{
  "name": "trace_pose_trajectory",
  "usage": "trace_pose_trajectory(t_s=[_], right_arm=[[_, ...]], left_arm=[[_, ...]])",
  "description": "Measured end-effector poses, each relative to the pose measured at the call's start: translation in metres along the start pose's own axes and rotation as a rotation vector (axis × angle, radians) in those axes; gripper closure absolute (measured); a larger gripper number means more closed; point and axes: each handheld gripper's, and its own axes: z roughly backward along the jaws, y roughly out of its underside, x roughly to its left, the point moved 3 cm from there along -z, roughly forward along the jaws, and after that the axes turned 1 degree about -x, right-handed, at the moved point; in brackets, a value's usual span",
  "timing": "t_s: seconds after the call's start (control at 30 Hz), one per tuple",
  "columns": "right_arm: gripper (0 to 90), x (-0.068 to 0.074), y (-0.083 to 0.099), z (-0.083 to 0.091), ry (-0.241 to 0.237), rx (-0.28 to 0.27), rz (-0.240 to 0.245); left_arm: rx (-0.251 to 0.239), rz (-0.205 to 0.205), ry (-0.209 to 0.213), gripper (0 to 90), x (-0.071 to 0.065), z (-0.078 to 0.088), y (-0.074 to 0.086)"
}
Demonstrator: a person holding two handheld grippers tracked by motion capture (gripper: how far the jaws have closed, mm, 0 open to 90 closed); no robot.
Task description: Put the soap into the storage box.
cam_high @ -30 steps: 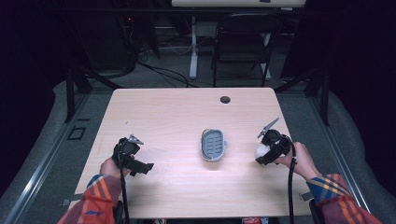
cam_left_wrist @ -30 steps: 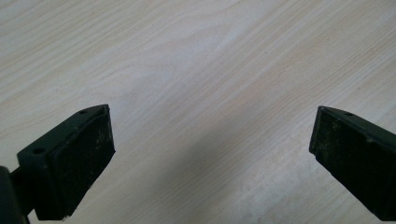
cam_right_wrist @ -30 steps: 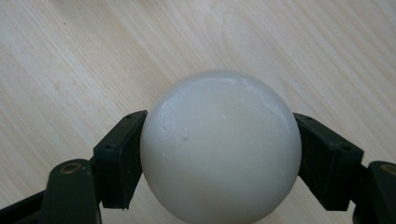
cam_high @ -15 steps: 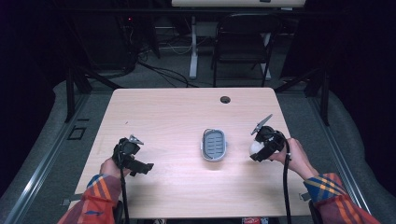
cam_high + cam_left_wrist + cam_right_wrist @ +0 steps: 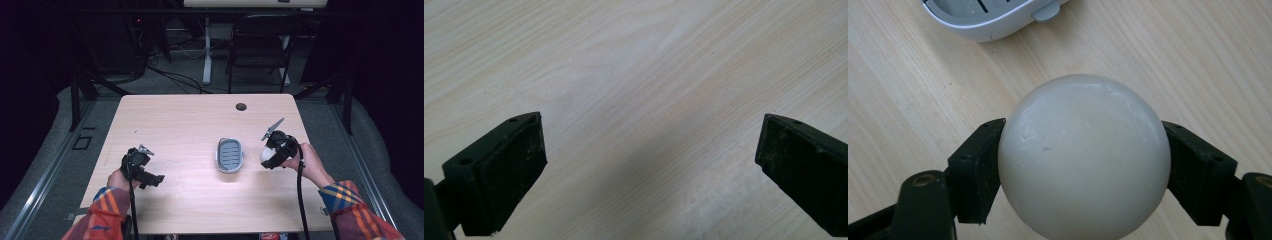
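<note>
Right gripper [image 5: 266, 156] pinching a round white soap bar [image 5: 1084, 157] near the counter's [image 5: 175, 120] right edge: carry level, lower centred into the grey slotted soap dish [image 5: 229, 155]. Left gripper [image 5: 150, 179] spread, idle.

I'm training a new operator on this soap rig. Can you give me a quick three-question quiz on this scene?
1. True or false: the right gripper is shut on the white soap bar.
2. What stands between the left gripper jaws? A) soap B) nothing C) a lid
3. What grey thing lies mid-table, beside the soap?

Key: 1 true. 2 B; the jaws are open over the bare table. 3 the soap dish.
</note>
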Motion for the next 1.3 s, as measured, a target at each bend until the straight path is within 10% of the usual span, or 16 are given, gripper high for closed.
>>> trace_pose_trajectory(t_s=[1.3], right_arm=[[23.8,0.003,-0.053,-0.001,-0.014,-0.02,0.052]], left_arm=[[0.009,-0.013,0.0,0.0,-0.001,0.001,0.002]])
